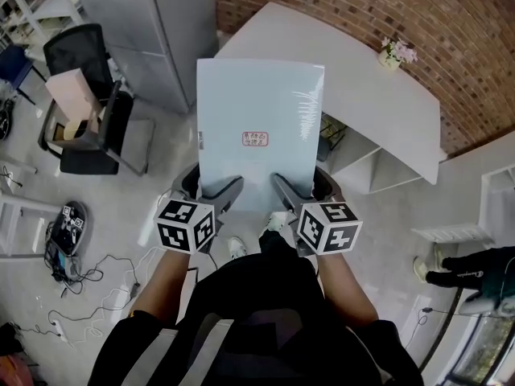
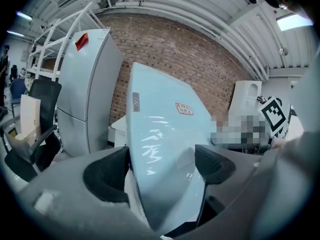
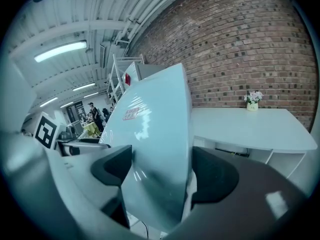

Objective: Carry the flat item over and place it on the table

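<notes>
Pale blue flat panel (image 1: 259, 119), its near edge clamped by left gripper (image 1: 213, 191) and right gripper (image 1: 302, 191); white table (image 1: 386, 111) at 1 o'clock.

The red label (image 1: 255, 139) on the flat item (image 1: 257, 103) is unreadable.

I count one pale blue board (image 1: 259, 127) bearing one red-printed label (image 1: 255, 139). Two grippers: the left gripper (image 1: 211, 193) and the right gripper (image 1: 294, 191), with one marker cube each. One white table (image 1: 378, 103), one flower pot (image 1: 396, 55), one black office chair (image 1: 79, 55), one tall grey cabinet (image 1: 161, 39).
</notes>
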Demonstrator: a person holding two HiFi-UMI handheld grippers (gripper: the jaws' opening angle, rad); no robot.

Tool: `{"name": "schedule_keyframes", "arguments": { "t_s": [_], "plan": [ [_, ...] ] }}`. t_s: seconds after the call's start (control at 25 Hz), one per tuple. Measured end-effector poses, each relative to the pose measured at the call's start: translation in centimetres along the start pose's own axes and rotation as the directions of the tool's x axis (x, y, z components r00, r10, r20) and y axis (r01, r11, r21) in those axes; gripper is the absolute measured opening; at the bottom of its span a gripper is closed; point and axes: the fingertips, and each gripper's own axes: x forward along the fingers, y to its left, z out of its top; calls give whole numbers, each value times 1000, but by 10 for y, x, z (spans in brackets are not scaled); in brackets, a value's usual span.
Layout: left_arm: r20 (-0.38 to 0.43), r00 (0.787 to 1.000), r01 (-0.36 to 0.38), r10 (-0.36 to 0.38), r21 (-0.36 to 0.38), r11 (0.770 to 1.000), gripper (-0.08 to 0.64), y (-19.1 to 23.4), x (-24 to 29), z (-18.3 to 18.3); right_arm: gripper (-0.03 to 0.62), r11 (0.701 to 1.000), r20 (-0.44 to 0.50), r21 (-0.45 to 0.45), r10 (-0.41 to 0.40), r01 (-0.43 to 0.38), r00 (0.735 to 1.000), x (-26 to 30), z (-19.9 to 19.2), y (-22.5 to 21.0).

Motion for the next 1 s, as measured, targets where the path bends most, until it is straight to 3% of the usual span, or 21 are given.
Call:
{"name": "schedule_keyframes", "arguments": {
  "t_s": [0.4, 1.0],
  "plan": [
    [-40, 999, -31, 31, 11, 999, 426, 18, 45, 16, 374, 998, -10, 48, 27, -27, 1000, 43, 14, -31],
    [-87, 995, -51, 54, 37, 998, 426, 15, 153, 60, 374, 993, -3, 110, 53, -53, 999, 99, 57, -124]
  ]
}}
